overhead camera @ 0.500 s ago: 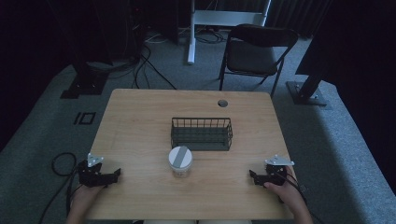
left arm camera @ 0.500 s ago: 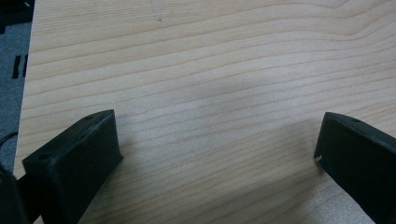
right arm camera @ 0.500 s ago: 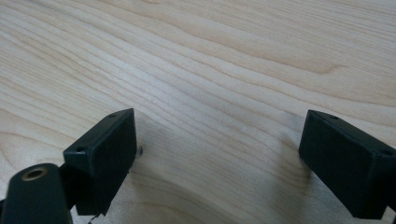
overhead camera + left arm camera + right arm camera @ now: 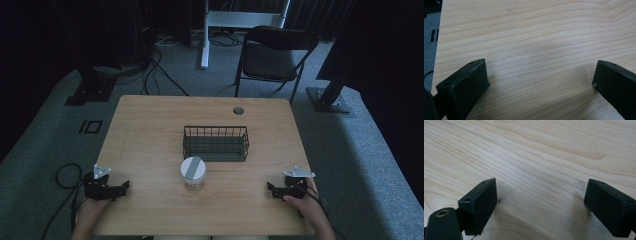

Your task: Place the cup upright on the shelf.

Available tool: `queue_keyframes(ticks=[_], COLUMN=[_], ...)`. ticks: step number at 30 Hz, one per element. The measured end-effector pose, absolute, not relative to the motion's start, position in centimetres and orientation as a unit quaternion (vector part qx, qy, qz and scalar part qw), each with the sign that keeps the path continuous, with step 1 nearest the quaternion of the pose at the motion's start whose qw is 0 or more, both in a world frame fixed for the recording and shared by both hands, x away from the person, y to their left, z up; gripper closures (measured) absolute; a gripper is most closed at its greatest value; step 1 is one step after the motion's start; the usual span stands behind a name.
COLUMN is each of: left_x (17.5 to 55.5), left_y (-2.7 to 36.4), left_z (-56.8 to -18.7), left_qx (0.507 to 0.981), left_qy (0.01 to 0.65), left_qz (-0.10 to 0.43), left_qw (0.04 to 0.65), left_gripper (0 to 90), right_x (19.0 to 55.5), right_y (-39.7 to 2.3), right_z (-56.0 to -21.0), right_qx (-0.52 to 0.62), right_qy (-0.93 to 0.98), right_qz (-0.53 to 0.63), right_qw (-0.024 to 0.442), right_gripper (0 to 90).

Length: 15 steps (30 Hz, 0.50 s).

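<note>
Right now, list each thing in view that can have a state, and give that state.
Left hand-held gripper: open, holding nothing, low over the table.
Right hand-held gripper: open, holding nothing, low over the table.
Jar: upright, lid on, just in front of the basket.
Wire basket: upright, nothing seen in it.
Folding chair: unfolded, unoccupied.

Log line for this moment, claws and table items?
left claw open, empty | right claw open, empty | jar before basket
</note>
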<state>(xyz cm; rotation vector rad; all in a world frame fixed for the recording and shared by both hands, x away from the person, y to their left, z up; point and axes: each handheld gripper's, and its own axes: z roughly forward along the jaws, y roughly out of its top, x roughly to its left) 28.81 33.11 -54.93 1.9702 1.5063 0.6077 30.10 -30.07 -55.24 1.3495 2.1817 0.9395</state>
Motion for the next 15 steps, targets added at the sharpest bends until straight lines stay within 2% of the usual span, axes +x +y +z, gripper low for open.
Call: queue_keyframes(ticks=[15], left_x=[28.84], left_y=[33.14], left_z=[-54.93], left_qx=[0.74], left_qy=[0.563], left_qz=[0.227], left_qw=[0.29], left_gripper=[0.2], right_x=[30.22], right_y=[-29.33], right_z=[-54.96], right_qx=[0.476], right_qy=[0.786], right_qz=[0.334], right_qw=[0.208], right_gripper=[11.2])
